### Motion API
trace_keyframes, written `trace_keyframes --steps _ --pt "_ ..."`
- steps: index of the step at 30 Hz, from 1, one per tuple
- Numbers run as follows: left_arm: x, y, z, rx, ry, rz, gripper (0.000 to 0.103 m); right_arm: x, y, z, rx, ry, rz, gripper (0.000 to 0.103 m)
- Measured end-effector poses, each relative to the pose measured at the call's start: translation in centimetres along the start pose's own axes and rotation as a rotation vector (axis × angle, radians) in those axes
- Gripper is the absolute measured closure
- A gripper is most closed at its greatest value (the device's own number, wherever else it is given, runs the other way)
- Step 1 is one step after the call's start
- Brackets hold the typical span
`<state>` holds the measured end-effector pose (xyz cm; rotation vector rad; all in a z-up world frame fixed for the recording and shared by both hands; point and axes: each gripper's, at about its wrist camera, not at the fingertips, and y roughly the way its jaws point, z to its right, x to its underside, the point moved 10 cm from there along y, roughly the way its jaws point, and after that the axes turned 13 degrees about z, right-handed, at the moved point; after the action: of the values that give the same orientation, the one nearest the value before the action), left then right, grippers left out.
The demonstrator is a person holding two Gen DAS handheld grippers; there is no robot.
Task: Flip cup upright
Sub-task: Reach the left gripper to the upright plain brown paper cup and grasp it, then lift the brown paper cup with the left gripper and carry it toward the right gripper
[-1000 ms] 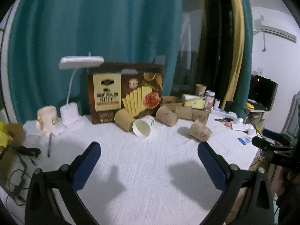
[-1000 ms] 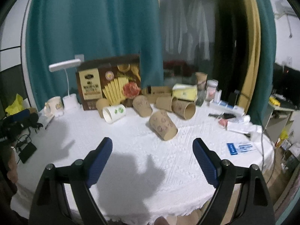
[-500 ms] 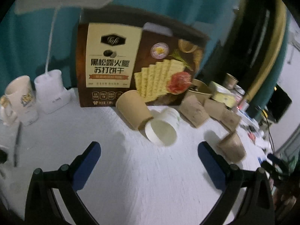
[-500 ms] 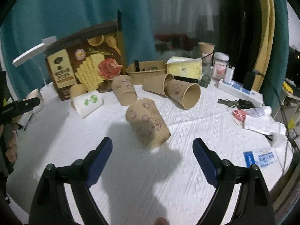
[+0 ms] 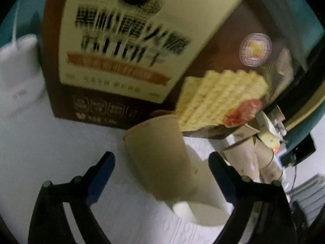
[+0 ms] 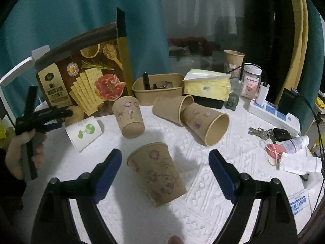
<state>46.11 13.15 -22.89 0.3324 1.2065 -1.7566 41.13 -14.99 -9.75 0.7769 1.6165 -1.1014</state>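
two grippers work over the white tablecloth point(image 6: 193, 183). the left gripper point(image 5: 161, 163) has just been narrowing its jaws around a plain brown cup point(image 5: 160, 158) lying tipped in front of the cracker box point(image 5: 121, 61), pads not yet touching it. the right gripper point(image 6: 165, 169) stands wide apart around a flower-printed cup point(image 6: 157, 172) lying on its side, clear of both pads.

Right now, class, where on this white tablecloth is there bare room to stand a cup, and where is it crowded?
Bare cloth lies between the flowered cup at the right gripper and the keys, and at the near edge of the tablecloth. It is crowded at the back: tipped cups, cracker box, tray.
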Motion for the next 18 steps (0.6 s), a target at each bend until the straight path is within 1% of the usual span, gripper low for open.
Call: trace_keyframes --steps 3,5,6,8,11,14,17,18 --pt "0.6 1.4 -0.5 0.000 -0.023 -0.049 0.018 0.4 0.0 0.1 -0.001 0.002 -0.007 0.017" --pt "0.8 1.8 -0.7 -0.017 -0.018 -0.065 0.022 0.6 -0.2 0.4 0.003 0.012 -0.007 0.017" --pt "0.7 1.9 -0.5 -0.016 -0.001 -0.064 0.023 0.8 -0.4 0.6 0.005 0.016 -0.007 0.017" --pt "0.9 1.7 -0.3 -0.001 0.000 -0.073 0.031 0.9 -0.7 0.9 0.010 0.027 -0.005 0.017" --pt "0.7 1.5 -0.1 -0.014 0.018 -0.064 0.033 1.1 -1.3 1.2 0.015 0.041 0.001 0.017" --pt "0.4 0.6 0.0 -0.011 0.010 -0.048 0.034 1.2 -2.2 1.3 0.018 0.053 0.008 0.017" --pt "-0.1 -1.5 0.4 0.006 0.010 -0.023 0.034 1.0 -3.6 1.2 0.019 0.057 0.021 0.017" --pt "-0.3 -2.7 0.8 0.018 0.015 -0.011 0.034 1.0 -4.1 1.1 0.020 0.057 0.027 0.017"
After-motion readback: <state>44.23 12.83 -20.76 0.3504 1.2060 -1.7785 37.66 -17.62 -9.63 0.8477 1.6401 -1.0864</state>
